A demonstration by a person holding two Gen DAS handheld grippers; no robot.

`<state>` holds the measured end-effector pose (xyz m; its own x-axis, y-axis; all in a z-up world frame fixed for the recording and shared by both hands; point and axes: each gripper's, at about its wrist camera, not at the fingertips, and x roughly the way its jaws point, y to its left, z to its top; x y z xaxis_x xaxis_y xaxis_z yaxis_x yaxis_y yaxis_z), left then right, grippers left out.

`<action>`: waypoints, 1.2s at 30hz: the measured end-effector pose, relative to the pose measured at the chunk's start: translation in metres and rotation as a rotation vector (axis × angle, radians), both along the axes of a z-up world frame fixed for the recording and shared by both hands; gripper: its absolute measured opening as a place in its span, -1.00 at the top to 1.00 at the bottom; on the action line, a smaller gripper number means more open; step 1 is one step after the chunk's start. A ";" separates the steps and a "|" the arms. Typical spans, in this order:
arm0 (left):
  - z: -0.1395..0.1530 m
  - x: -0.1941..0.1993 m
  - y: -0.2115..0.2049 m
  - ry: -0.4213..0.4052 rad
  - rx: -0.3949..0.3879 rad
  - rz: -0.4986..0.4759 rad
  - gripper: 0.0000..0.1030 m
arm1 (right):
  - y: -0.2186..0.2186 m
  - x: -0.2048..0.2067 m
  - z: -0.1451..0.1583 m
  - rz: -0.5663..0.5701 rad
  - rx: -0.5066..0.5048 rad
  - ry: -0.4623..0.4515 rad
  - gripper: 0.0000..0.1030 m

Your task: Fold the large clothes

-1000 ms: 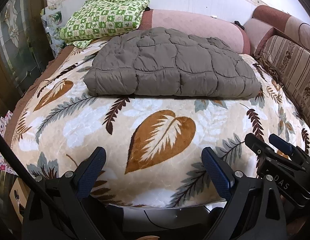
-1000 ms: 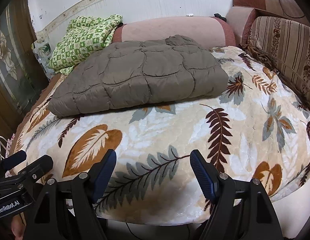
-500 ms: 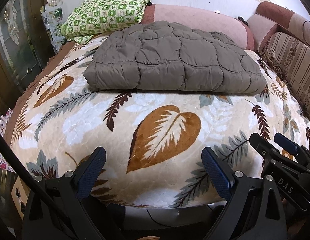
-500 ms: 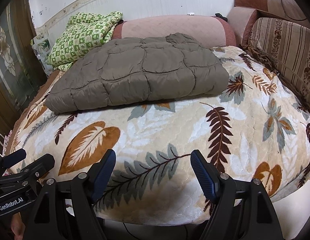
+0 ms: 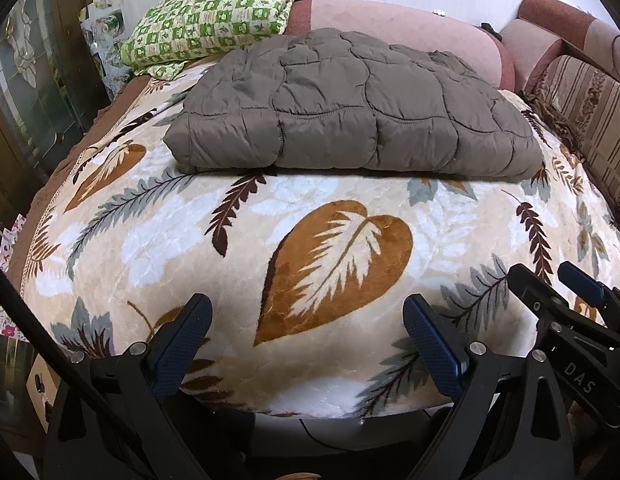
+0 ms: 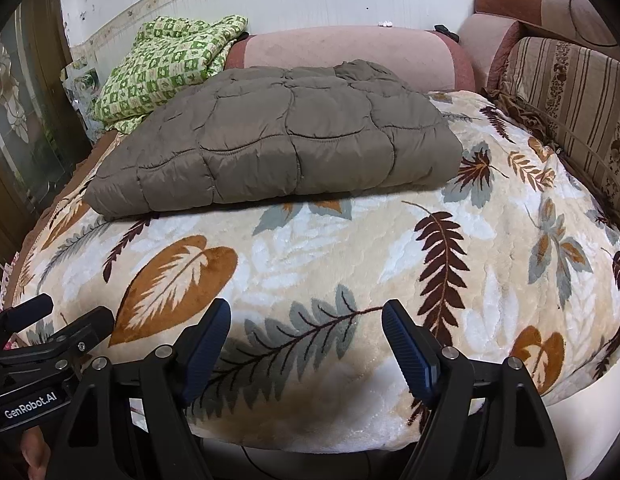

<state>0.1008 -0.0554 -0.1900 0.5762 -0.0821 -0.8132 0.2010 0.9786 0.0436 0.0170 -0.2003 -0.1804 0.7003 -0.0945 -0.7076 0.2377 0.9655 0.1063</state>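
A grey-brown quilted jacket (image 5: 349,108) lies folded into a flat rectangle on the far half of the bed; it also shows in the right wrist view (image 6: 278,140). My left gripper (image 5: 306,344) is open and empty, low over the bed's near edge, well short of the jacket. My right gripper (image 6: 306,344) is open and empty too, beside it at the same near edge. Each gripper shows at the edge of the other's view: the right gripper (image 5: 565,292) and the left gripper (image 6: 66,316).
The bed carries a cream leaf-print blanket (image 5: 329,248). A green checked quilt (image 5: 214,12) and a pink bolster (image 5: 397,28) lie at the head. A striped sofa back (image 6: 569,92) runs along the right. A glass-door cabinet (image 5: 34,92) stands left.
Both grippers have risen and moved slightly toward the bed, so the jacket sits lower and larger in view. The jacket has not moved. Both stay open.
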 end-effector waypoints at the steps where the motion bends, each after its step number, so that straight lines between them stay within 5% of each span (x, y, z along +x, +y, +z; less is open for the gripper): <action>1: -0.001 0.001 0.000 0.003 0.002 0.001 -0.86 | 0.000 0.000 0.000 0.000 -0.003 0.001 -0.60; 28: -0.019 0.014 -0.003 0.049 0.018 0.004 -0.86 | 0.000 0.010 -0.011 0.001 -0.040 0.019 -0.61; 36: -0.016 0.010 -0.006 0.031 0.019 -0.002 -0.86 | 0.005 0.007 -0.007 -0.017 -0.134 0.002 -0.61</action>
<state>0.1113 -0.0614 -0.2063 0.5502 -0.0678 -0.8323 0.2043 0.9773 0.0554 0.0245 -0.1954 -0.1877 0.6966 -0.1997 -0.6891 0.2540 0.9669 -0.0235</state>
